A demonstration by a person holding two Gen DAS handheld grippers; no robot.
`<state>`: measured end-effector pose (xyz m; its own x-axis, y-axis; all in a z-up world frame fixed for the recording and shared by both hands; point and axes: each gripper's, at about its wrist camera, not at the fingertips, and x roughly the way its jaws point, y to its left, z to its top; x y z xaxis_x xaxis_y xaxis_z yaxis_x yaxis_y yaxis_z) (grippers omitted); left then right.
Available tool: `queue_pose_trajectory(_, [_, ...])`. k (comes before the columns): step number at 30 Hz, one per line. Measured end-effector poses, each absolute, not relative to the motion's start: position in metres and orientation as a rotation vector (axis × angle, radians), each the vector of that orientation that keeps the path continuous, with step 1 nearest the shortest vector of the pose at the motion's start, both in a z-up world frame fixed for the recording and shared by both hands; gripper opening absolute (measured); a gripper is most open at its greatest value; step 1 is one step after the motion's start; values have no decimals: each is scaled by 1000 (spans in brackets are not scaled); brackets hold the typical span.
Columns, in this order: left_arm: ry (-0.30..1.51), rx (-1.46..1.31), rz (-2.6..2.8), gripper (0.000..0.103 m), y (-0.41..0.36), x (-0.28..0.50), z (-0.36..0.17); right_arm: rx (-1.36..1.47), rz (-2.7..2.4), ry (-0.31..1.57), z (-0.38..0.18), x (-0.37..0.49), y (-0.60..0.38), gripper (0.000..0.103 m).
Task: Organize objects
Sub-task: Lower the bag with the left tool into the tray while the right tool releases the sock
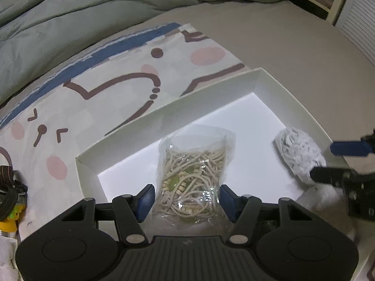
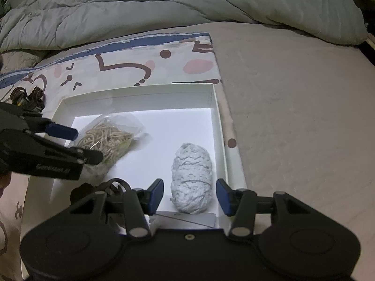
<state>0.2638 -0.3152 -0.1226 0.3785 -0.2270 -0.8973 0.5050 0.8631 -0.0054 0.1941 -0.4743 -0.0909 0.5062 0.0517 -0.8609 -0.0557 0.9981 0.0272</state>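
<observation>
White box (image 2: 216,117) on patterned sheet (image 2: 131,53), grey quilt (image 2: 164,2) behind; both jaws apart around items.

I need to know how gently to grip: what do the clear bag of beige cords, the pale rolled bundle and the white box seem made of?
Clear bag of beige cords: thin glossy plastic film, crinkled with glints. Pale rolled bundle: soft, fuzzy, matte textile, perhaps terry cloth. White box: likely smooth matte cardboard, with thin straight walls.
</observation>
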Motion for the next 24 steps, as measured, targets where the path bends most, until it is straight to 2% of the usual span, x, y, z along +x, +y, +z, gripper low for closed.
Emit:
queue_pose_trajectory(10, [1076,233,-470,60,-323,266,-121,3,65,1037,-90,193,-475,50])
queue_pose_trajectory(16, [1071,226,-451,66,-313,262,-109,34,71,1016,-83,190,-478,54])
queue_pose_trajectory(18, [1063,223,-445,69,-309,259,-104,43,66,1009,-80,188,-479,57])
queue_pose_trajectory(20, [1051,227,-432,85,-305,255,-98,40,54,998,-76,185,-478,63])
queue_pose_trajectory(24, [1030,227,-427,89,-297,245,-87,30,29,964,-63,179,-478,70])
